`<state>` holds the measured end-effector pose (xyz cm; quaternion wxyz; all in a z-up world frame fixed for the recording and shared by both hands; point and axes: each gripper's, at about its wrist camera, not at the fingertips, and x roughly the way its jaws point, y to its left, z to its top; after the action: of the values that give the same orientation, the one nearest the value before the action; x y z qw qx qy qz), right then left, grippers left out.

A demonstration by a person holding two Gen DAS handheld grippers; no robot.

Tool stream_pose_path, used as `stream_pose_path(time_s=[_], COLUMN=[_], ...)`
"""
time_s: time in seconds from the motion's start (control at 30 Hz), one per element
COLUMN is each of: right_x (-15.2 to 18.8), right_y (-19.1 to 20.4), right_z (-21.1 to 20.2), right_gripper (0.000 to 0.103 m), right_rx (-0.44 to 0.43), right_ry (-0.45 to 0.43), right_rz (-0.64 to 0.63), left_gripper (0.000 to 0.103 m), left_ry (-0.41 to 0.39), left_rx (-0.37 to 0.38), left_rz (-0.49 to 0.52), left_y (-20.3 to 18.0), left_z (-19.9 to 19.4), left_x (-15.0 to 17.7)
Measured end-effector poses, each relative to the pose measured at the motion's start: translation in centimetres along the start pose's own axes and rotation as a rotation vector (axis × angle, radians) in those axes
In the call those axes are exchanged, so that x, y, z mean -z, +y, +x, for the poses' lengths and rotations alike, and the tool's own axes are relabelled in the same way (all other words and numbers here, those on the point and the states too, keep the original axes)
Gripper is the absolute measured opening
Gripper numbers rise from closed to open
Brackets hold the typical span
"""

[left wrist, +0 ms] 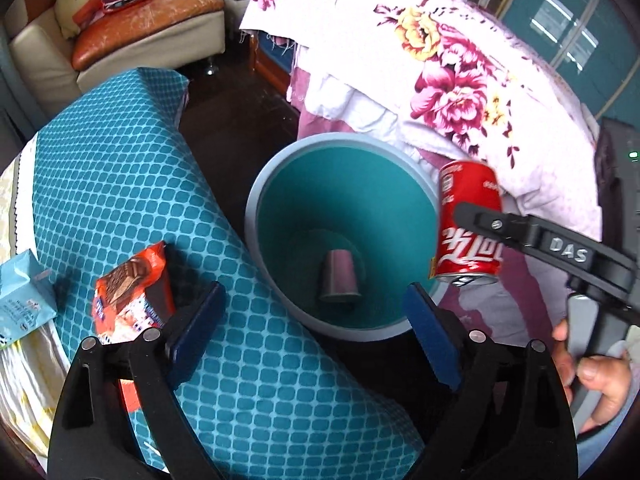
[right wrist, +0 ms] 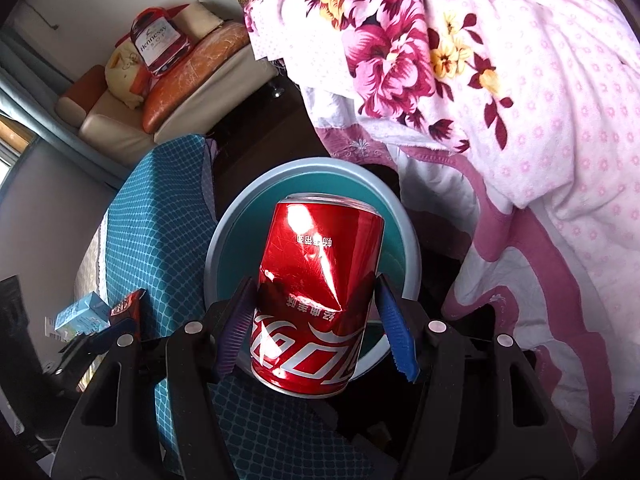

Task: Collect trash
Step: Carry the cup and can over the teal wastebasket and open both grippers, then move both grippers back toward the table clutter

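Note:
A dented red cola can (right wrist: 316, 296) is held upside down in my right gripper (right wrist: 316, 316), which is shut on it just over the teal waste bin (right wrist: 412, 252). In the left wrist view the can (left wrist: 468, 220) hangs beside the bin's right rim (left wrist: 256, 200). A purple cup (left wrist: 339, 278) lies at the bin's bottom. My left gripper (left wrist: 312, 324) is open and empty, above the bin's near edge. An orange snack wrapper (left wrist: 132, 292) and a light blue carton (left wrist: 24, 292) lie on the teal-checked cushion (left wrist: 120, 184) to the left.
A bed with a floral quilt (left wrist: 460, 60) stands right of the bin. A sofa (left wrist: 120, 28) with cushions and a bag stands at the back left. Dark floor (left wrist: 240, 108) runs between cushion and bed.

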<state>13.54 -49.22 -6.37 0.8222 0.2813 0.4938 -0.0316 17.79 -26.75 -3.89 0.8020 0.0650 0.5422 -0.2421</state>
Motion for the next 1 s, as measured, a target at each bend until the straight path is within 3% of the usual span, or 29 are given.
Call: stream_pose_path(time_s=[0.17,0.63,0.8,1.0], right_x=[0.3,3.0,5.2,8.6], right_y=[1.1,5.5,8.5,13.3], right_z=[-0.1,-2.3,-2.6,-3.3], right_gripper=[0.069,0.079,0.080,0.080], right_rx=[0.001,0.007,-0.002,-0.026], right_ry=[0.003,0.005,0.026,0.076], right_rz=[-0.006,-0.127,-0.240,-0.460], left_gripper=[0.091,0.091,0.091,0.091], left_ry=[0.003,-0.024,-0.039,-0.051], left_rx=[0.019,0.009,-0.026,-0.077], left_rz=[-0.027,-0.104,-0.173,-0.245], left_y=[0.6,3.4,5.5,8.1], left_z=[-1.0,-5.7,-8.3,-11.9], left_x=[0.5,5.2,8.2,11.9])
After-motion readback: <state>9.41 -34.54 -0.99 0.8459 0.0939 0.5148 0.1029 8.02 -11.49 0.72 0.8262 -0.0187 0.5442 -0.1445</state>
